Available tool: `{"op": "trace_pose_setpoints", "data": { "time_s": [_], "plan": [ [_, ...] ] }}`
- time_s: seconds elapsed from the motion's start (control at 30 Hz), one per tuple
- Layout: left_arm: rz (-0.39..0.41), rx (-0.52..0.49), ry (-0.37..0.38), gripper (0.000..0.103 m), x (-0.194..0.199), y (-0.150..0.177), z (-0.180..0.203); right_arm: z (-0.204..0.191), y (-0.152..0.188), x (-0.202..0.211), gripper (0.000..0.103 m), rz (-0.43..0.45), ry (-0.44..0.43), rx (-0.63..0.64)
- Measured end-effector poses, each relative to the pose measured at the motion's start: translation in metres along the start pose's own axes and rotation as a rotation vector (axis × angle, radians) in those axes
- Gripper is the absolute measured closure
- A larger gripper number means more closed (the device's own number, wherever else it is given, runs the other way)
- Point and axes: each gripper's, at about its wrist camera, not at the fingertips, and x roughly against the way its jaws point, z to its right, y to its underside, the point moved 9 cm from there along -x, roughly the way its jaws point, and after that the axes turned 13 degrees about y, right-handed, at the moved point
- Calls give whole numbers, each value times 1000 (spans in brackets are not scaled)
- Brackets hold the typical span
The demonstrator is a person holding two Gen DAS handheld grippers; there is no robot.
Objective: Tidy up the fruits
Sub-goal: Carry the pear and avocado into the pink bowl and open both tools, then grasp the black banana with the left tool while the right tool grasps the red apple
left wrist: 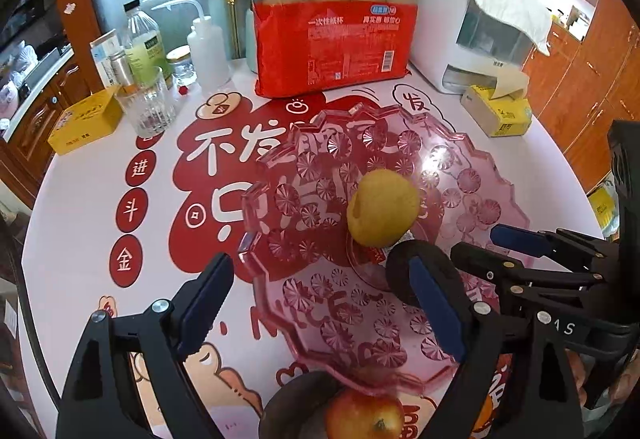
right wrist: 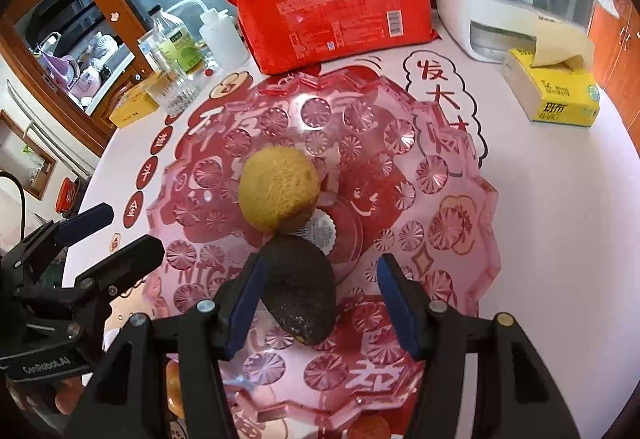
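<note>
A pink cut-glass plate (left wrist: 280,239) (right wrist: 460,199) stands on the round printed table. In it lie a fuzzy yellow-brown fruit (left wrist: 382,207) (right wrist: 280,195) and, just in front of it, a dark avocado (left wrist: 400,279) (right wrist: 300,291). My left gripper (left wrist: 320,263) (right wrist: 108,239) hangs open above the plate's near left rim, with nothing between its pads. My right gripper (right wrist: 320,259) (left wrist: 476,241) is open around the avocado: its left pad is close beside the fruit and its right pad stands clear of it. A red apple (left wrist: 364,415) sits on the table under the plate's near edge.
Behind the plate stand a red pack of paper cups (left wrist: 336,47), a white appliance under a cloth (left wrist: 460,23) and a yellow tissue box (left wrist: 496,111). At the back left are a glass (left wrist: 148,107), bottles and a yellow carton (left wrist: 84,123). Wooden cabinets ring the table.
</note>
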Motion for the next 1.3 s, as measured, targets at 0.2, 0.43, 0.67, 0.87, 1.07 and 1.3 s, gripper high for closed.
{"op": "trace_pose_setpoints", "data": {
  "time_s": [0.2, 0.43, 0.67, 0.87, 1.07, 1.3],
  "plan": [
    [45, -28, -6, 14, 24, 5, 11, -1, 3, 19, 44, 35, -6, -13],
    [32, -13, 19, 14, 46, 15, 26, 3, 7, 49, 44, 102, -14, -16],
    [51, 38, 2, 14, 76, 30, 32, 7, 14, 86, 44, 150, -35, -12],
    [105, 44, 8, 8, 110, 43, 46, 17, 31, 118, 32, 164, -93, -31],
    [117, 50, 8, 6, 132, 62, 60, 38, 51, 144, 32, 174, -80, -50],
    [101, 52, 4, 4, 141, 93, 71, 54, 86, 159, 31, 180, -78, -31]
  ]
}}
